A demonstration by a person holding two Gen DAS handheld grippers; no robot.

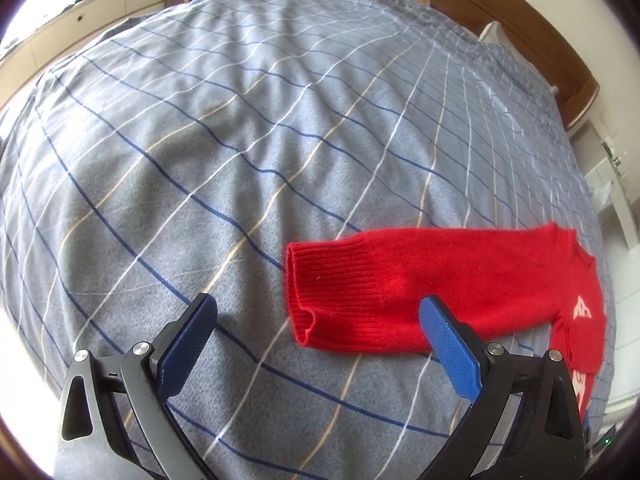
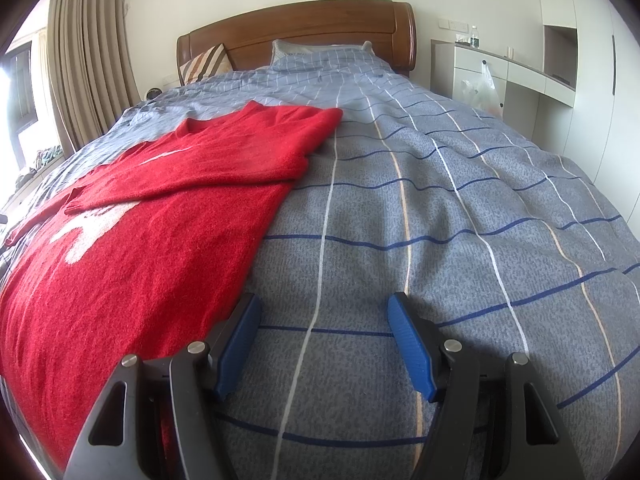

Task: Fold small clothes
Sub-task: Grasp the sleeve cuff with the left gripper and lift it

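Observation:
A small red knit sweater (image 2: 132,240) with white lettering lies flat on the grey checked bedspread (image 2: 440,220). In the right wrist view one sleeve (image 2: 224,160) is folded across its chest. In the left wrist view the other sleeve (image 1: 420,280) stretches out to the left, with its ribbed cuff (image 1: 308,292) at the end. My left gripper (image 1: 316,308) is open, its right finger (image 1: 448,340) over the sleeve's lower edge and the cuff between the jaws. My right gripper (image 2: 324,308) is open and empty, just right of the sweater's side edge.
A wooden headboard (image 2: 304,28) and pillows (image 2: 320,54) stand at the far end of the bed. A white cabinet (image 2: 500,76) with a plastic bag stands to the right, curtains (image 2: 88,60) and a window to the left. A low drawer unit (image 1: 80,20) stands beyond the bed.

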